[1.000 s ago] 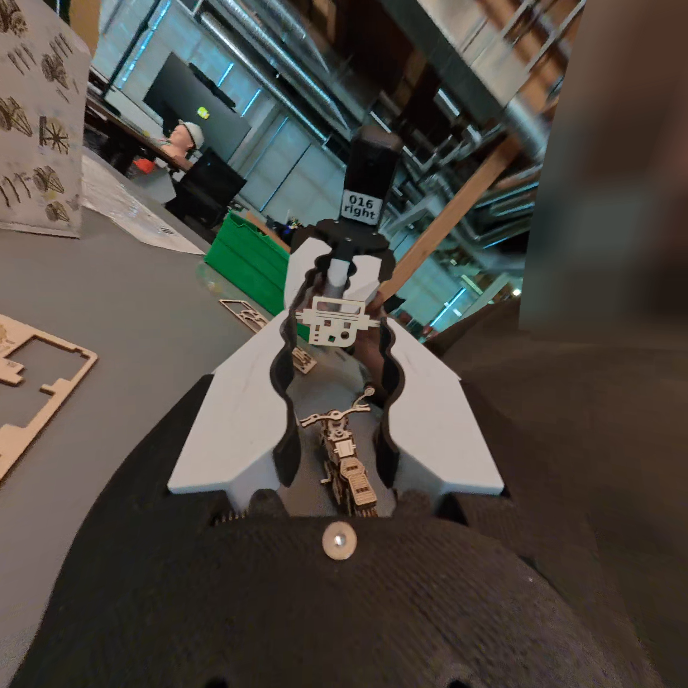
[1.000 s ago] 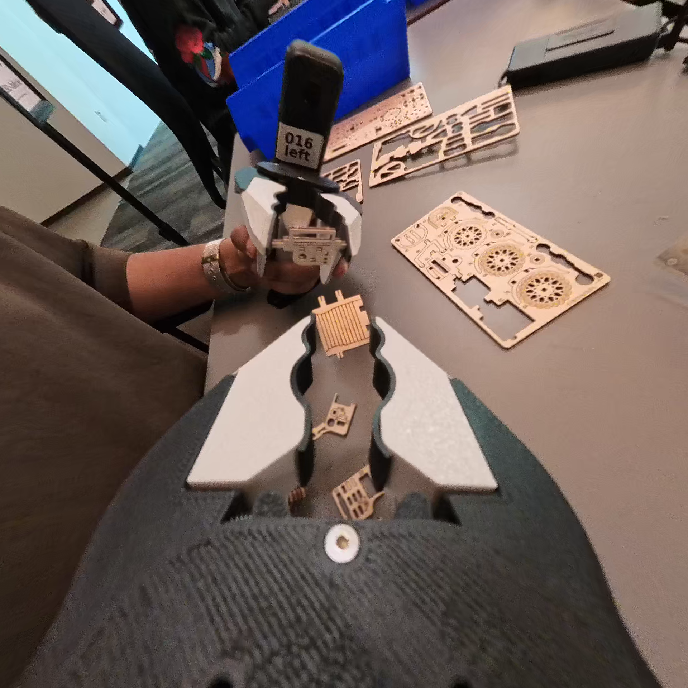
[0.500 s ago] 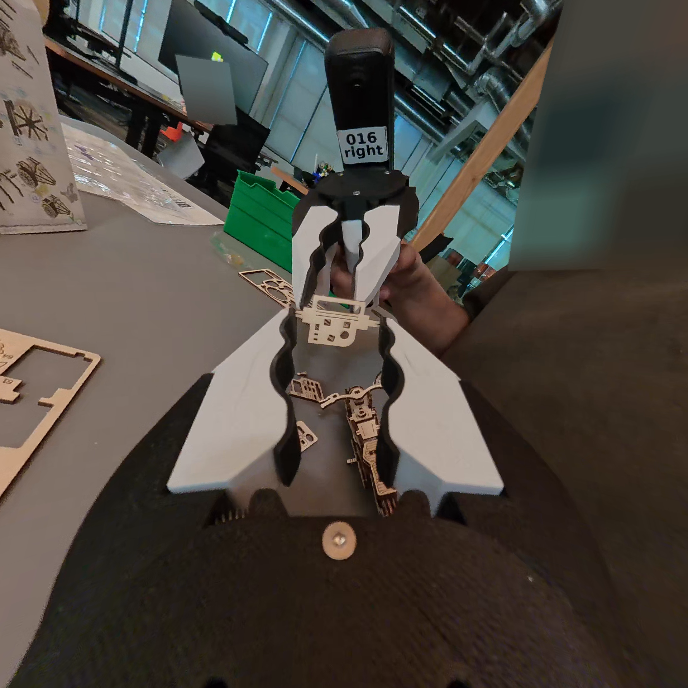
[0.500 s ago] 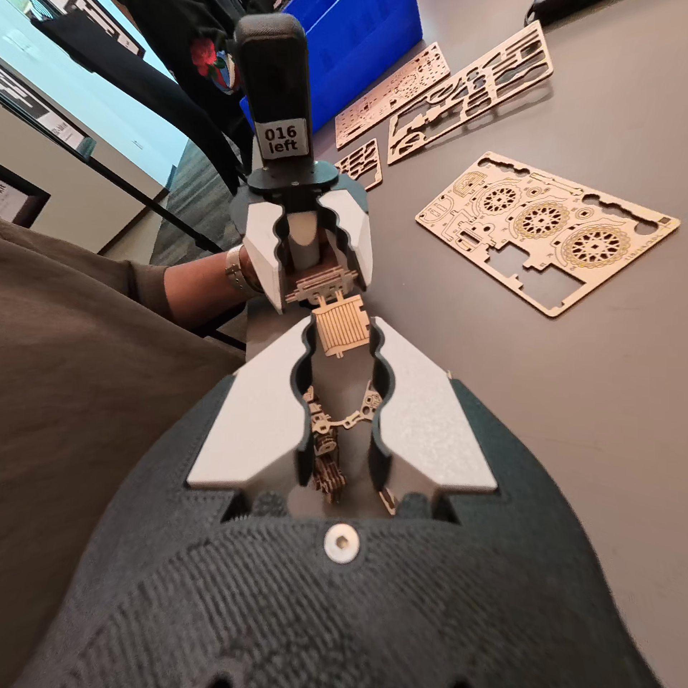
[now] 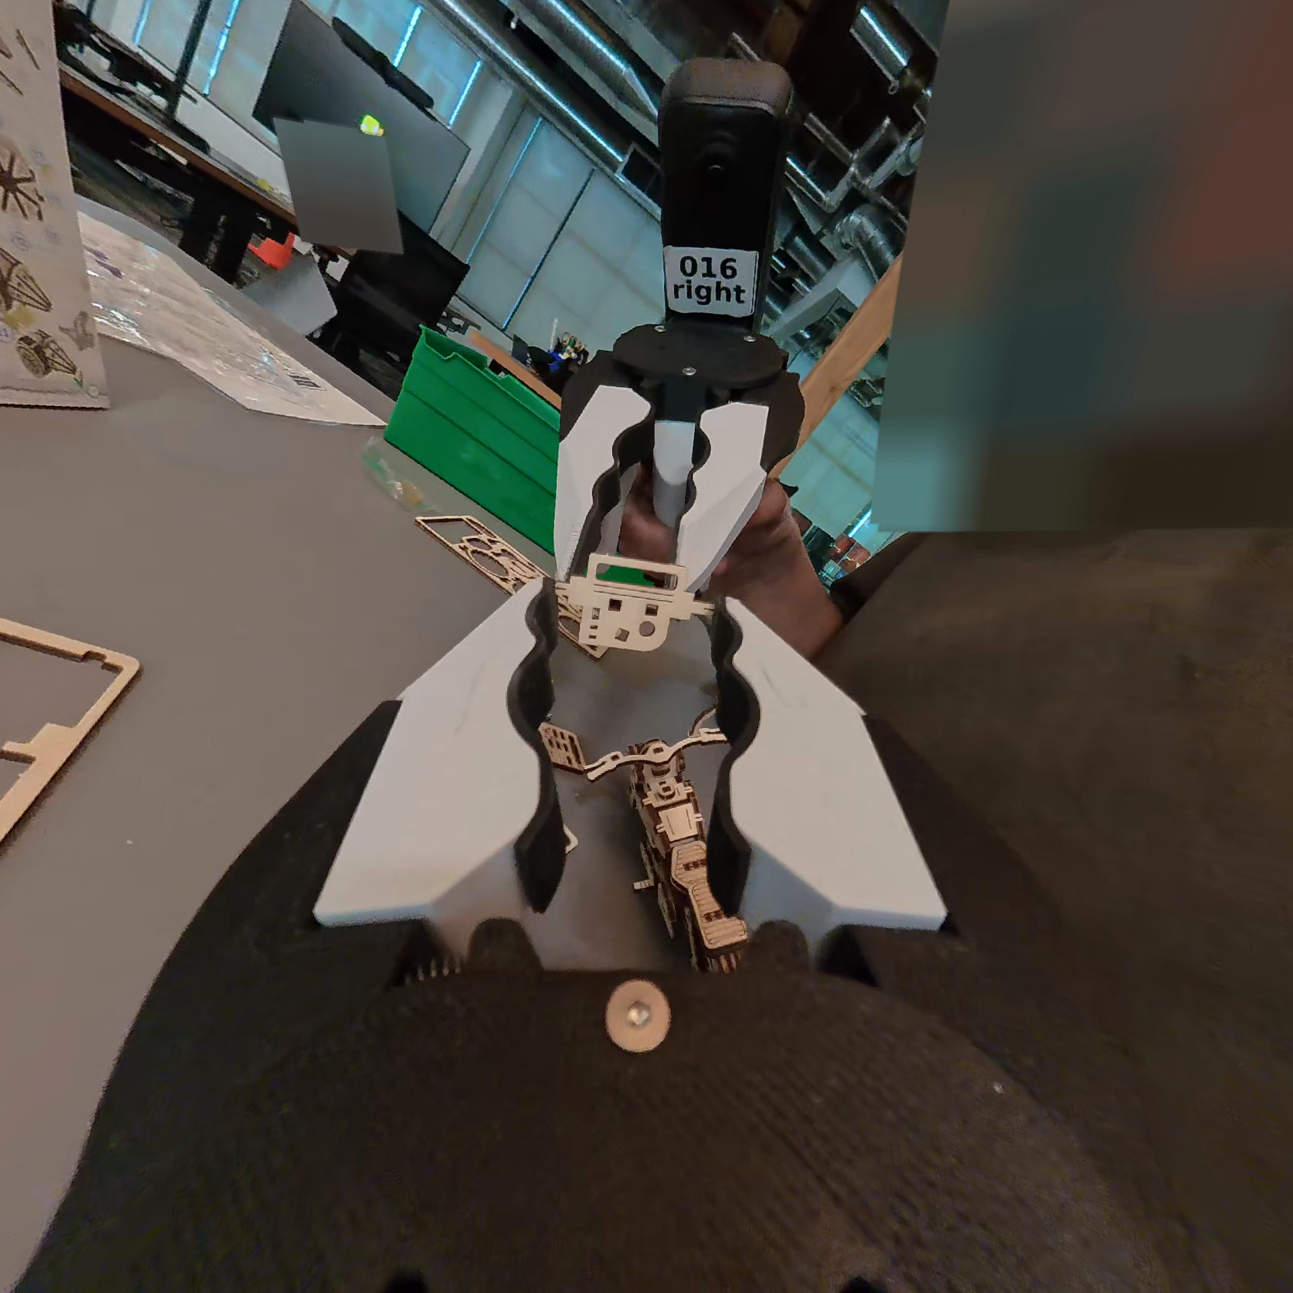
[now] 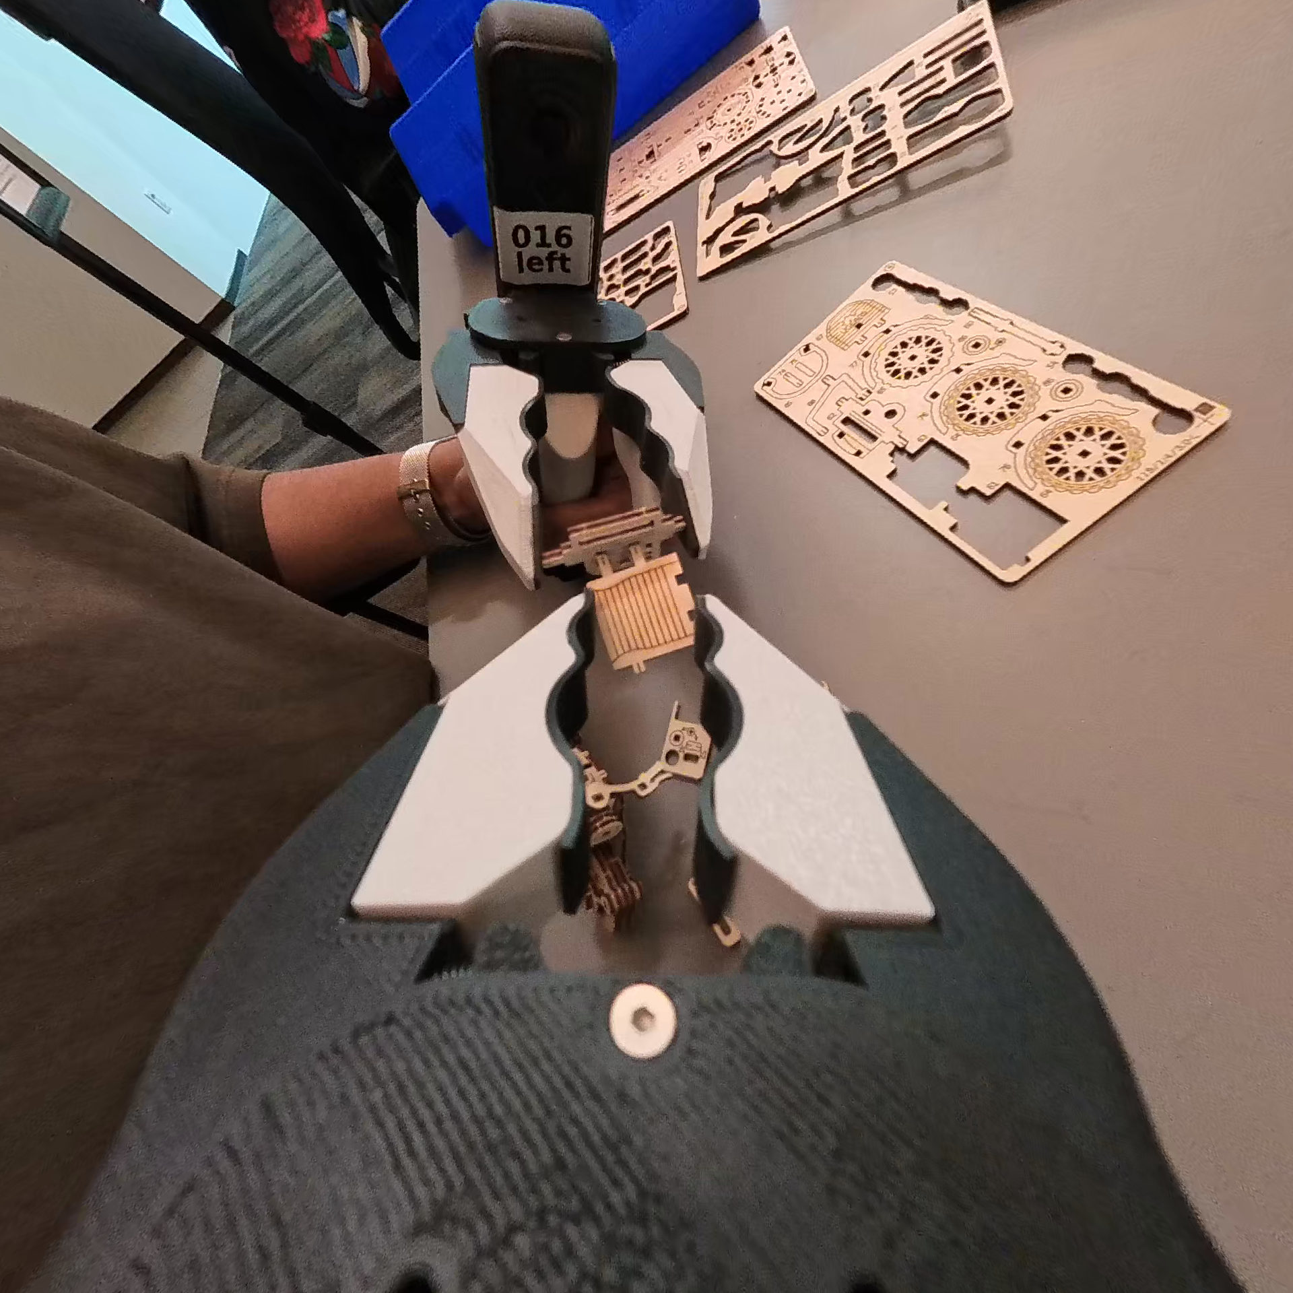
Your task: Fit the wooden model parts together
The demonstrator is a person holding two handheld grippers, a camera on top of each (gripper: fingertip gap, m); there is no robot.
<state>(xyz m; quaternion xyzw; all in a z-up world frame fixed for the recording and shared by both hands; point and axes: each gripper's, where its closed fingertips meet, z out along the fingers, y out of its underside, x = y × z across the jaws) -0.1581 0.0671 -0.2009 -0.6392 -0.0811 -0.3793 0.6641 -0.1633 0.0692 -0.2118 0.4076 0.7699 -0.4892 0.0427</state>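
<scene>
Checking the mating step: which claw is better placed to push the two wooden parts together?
Right claw, probably: its ribbed panel has tabs pointing at the plate that the left claw grips crosswise.

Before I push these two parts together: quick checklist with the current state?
1. left gripper clamped on slotted plate: ok.
2. right gripper clamped on ribbed panel: ok.
3. Panel tabs lined up with plate slots: cannot tell, the plate is nearly edge-on in the right wrist view.
4. Panel seated in plate: not ok, tabs exposed.
5. motorcycle model on the table, clear of both parts: ok.
</scene>
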